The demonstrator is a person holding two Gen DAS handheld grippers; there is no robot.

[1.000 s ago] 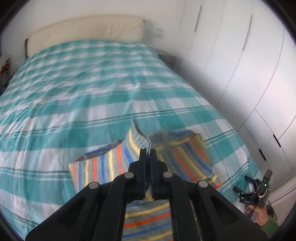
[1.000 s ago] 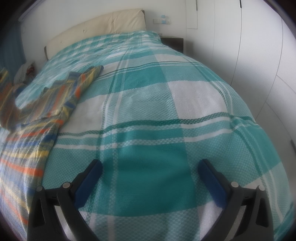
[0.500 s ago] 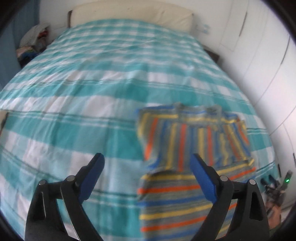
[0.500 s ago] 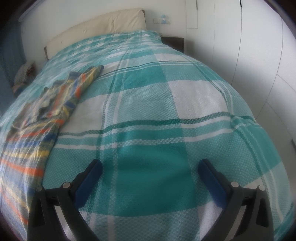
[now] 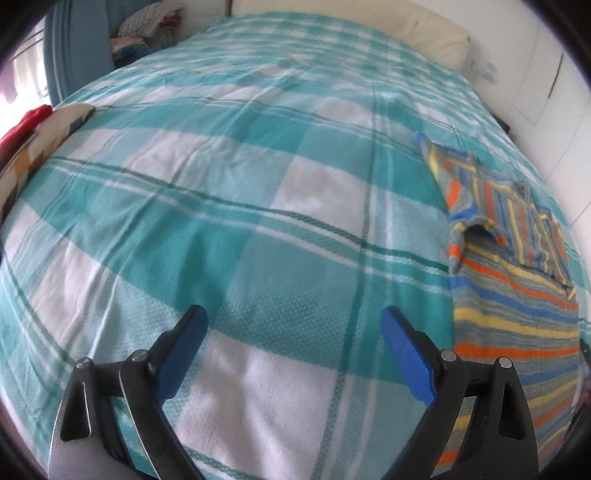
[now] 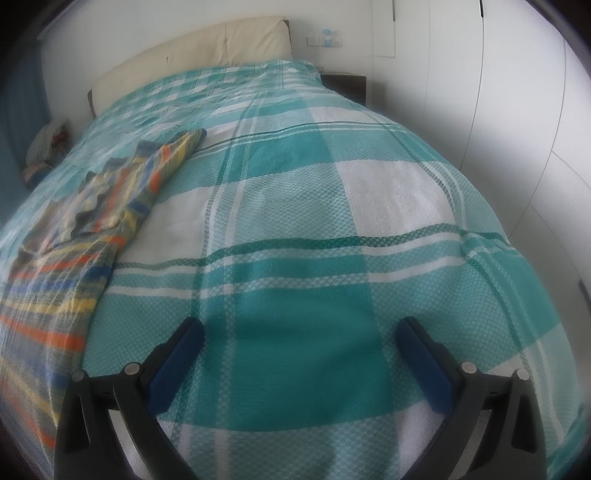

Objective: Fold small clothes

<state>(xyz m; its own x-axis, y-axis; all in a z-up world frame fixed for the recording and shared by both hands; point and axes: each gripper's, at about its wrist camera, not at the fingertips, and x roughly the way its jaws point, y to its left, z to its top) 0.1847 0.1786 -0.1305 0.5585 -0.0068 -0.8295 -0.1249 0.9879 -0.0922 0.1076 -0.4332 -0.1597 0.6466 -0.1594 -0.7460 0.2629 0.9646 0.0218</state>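
In the left wrist view, a red cloth (image 5: pixel 26 123) and a patterned cushion (image 5: pixel 48 136) sit at the bed's edge around nine o'clock, and a pile of clothes (image 5: pixel 147 29) lies off the bed near eleven. The checked teal bedspread (image 5: pixel 229 206) runs bare and fairly flat across the middle. The left gripper (image 5: pixel 293 328) hovers over it at six o'clock, jaws spread wide with only bedspread between them. At three o'clock the striped garment (image 5: pixel 517 288) lies flat, a sleeve folded over its upper part, its left edge running straight down toward five o'clock, well apart from the gripper's right finger

In the right wrist view the same striped garment (image 6: pixel 66 258) lies at nine o'clock, one sleeve reaching toward eleven. The right gripper (image 6: pixel 299 332) hovers at six o'clock, jaws spread, nothing between them but bedspread. The bed's right edge curves from one to four o'clock beside the white wardrobe doors (image 6: pixel 517 110); a cream headboard (image 6: pixel 192 62) closes twelve o'clock
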